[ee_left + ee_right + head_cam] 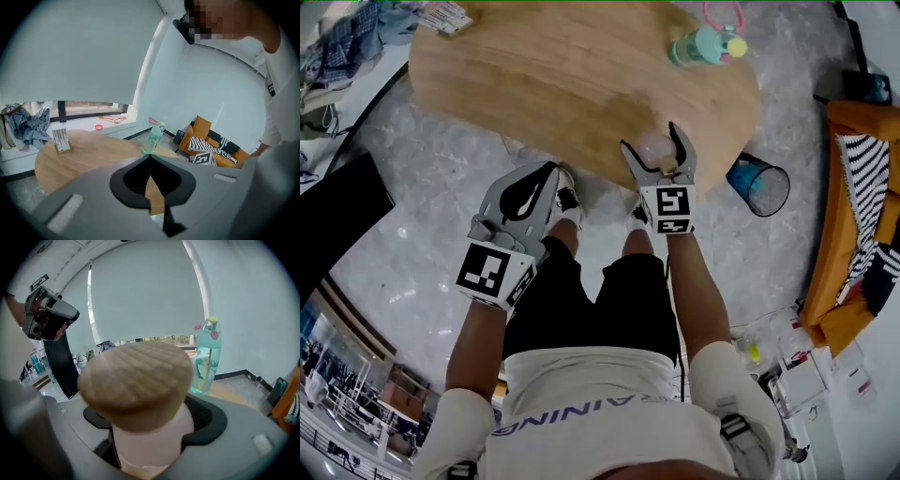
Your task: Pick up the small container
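Note:
The small container (657, 150) is a pale pink jar with a round wooden lid (140, 380). My right gripper (652, 139) is shut on it and holds it upright above the near edge of the round wooden table (562, 75). In the right gripper view the jar's body (150, 441) sits between the two grey jaws and fills the gap. My left gripper (551, 171) hangs to the left, just off the table's near edge. Its tips meet in the left gripper view (151, 158), with nothing between them.
A green water bottle (705, 45) with a pink strap stands at the table's far right. A small printed card holder (445, 16) sits at the far left. A blue bin (759, 185) and an orange sofa (853, 216) stand on the floor at the right.

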### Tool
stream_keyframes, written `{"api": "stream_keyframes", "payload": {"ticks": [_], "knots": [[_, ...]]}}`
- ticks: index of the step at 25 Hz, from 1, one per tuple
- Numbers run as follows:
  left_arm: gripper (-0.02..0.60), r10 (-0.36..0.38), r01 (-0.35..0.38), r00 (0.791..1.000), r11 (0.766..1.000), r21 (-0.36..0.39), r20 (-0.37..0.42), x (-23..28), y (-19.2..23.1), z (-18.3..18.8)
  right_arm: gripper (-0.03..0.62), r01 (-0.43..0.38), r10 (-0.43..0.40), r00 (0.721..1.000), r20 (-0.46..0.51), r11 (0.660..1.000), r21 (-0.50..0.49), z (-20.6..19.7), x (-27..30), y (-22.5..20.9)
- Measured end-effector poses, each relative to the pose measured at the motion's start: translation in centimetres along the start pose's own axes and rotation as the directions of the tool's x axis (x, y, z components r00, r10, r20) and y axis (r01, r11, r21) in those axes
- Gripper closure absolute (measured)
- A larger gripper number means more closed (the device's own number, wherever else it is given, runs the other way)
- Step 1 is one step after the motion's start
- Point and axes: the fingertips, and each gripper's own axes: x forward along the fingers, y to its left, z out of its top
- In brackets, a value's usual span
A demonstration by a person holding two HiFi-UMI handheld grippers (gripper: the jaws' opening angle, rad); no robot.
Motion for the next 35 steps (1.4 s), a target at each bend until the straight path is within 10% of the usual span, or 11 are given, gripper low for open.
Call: {"api": "stream_keyframes", "payload": {"ticks": [22,35], "knots": [[0.58,-0.043,-0.008,0.939,0.989,0.146,0.341,-14.7,-14.0,20.6,0.161,-0.046,0.057,0.957,0.285,0.998,-0.047,29.6,-28.1,1.5],[0.58,-0.103,0.001,0.883,0.976,0.219,0.457,-18.7,-19.5,27.0,0.161,-0.124,0.152,0.899,0.412,0.988,-0.093,38.1,-37.5,2.2]]}}
